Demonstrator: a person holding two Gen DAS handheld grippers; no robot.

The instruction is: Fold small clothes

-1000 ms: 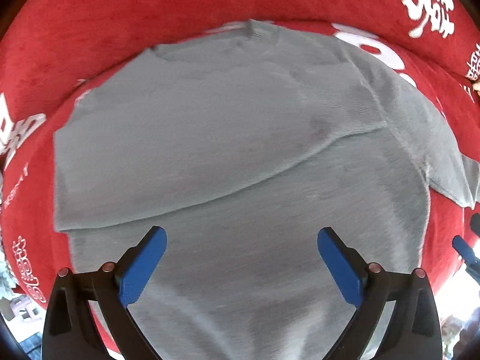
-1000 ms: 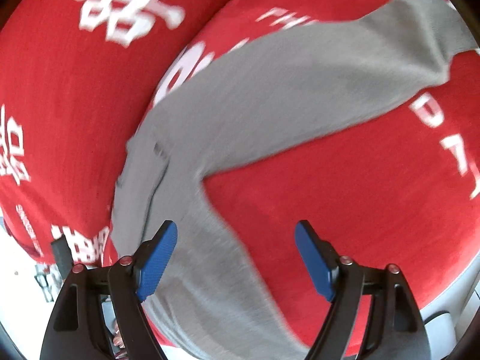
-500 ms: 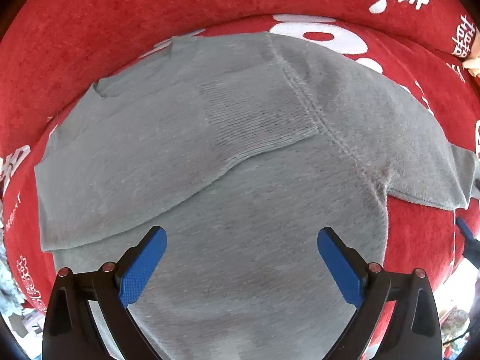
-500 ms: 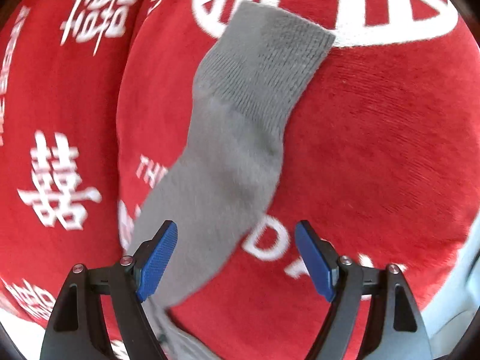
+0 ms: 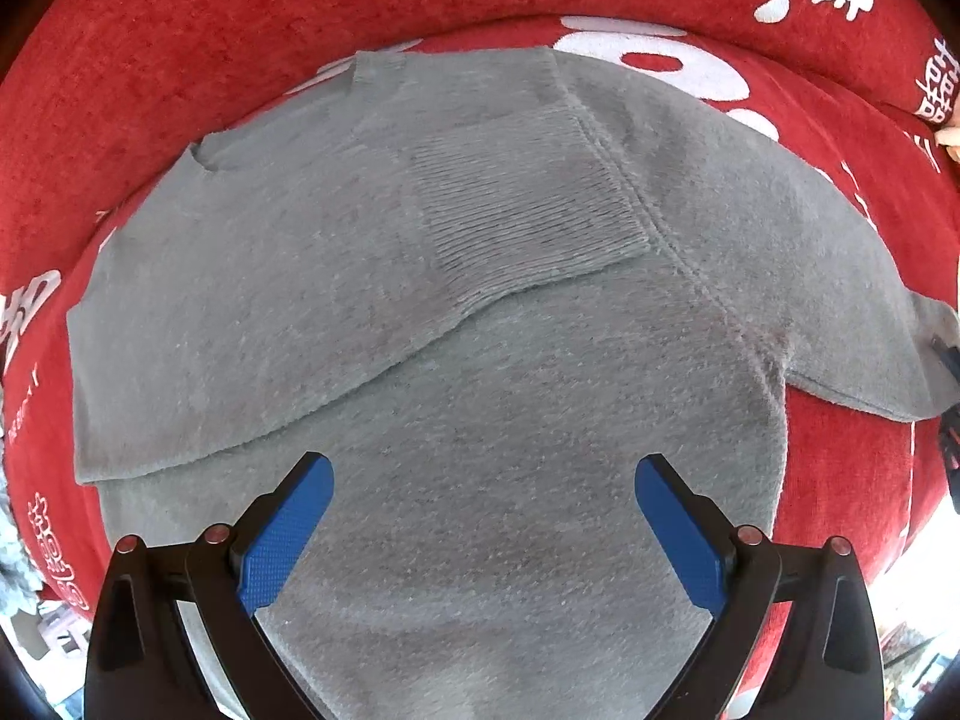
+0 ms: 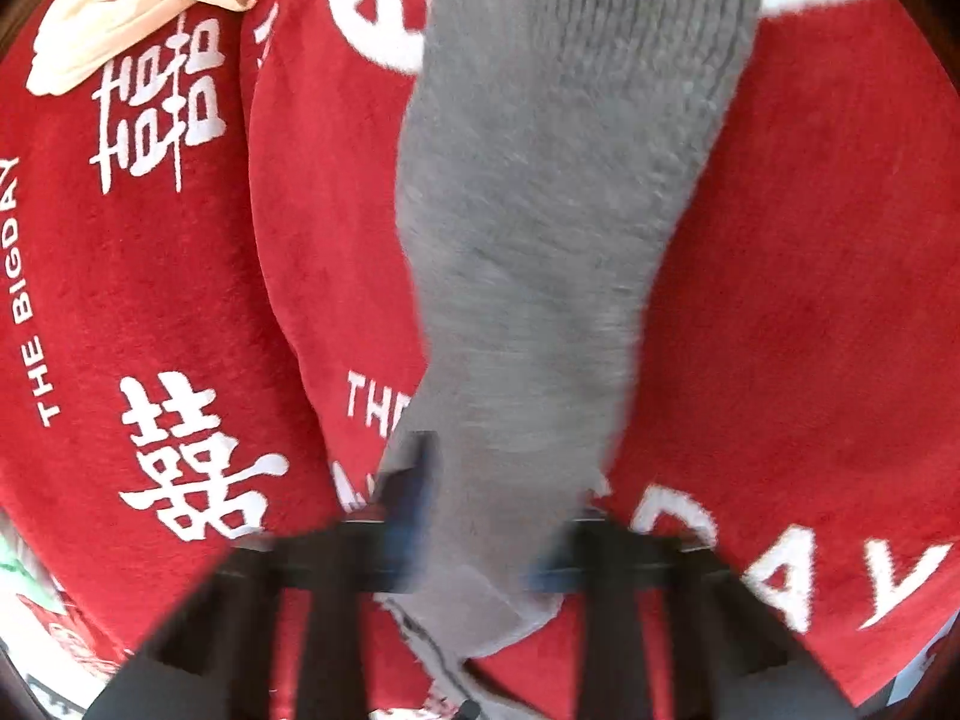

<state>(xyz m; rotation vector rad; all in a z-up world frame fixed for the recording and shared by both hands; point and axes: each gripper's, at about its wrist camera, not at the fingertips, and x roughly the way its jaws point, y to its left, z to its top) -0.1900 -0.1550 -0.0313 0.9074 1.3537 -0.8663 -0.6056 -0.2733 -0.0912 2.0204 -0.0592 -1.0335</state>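
A small grey knit sweater (image 5: 492, 396) lies flat on a red blanket (image 5: 240, 18). Its left sleeve is folded across the chest, with the ribbed cuff (image 5: 528, 198) near the middle. My left gripper (image 5: 480, 534) hovers open and empty over the sweater's lower body. The right sleeve (image 6: 558, 228) stretches out over the blanket in the right wrist view. My right gripper (image 6: 480, 528) is blurred and its blue pads close around this sleeve near the shoulder end. The sleeve also shows at the right edge of the left wrist view (image 5: 840, 312).
The red blanket (image 6: 150, 276) carries white characters and lettering. A cream cloth (image 6: 132, 12) lies at the far left in the right wrist view. The blanket's edge and the room's floor show at the bottom corners of both views.
My right gripper has swung along the right sleeve, from open beside it to closing around it. The left view shifted slightly over the sweater; the left gripper stays open.
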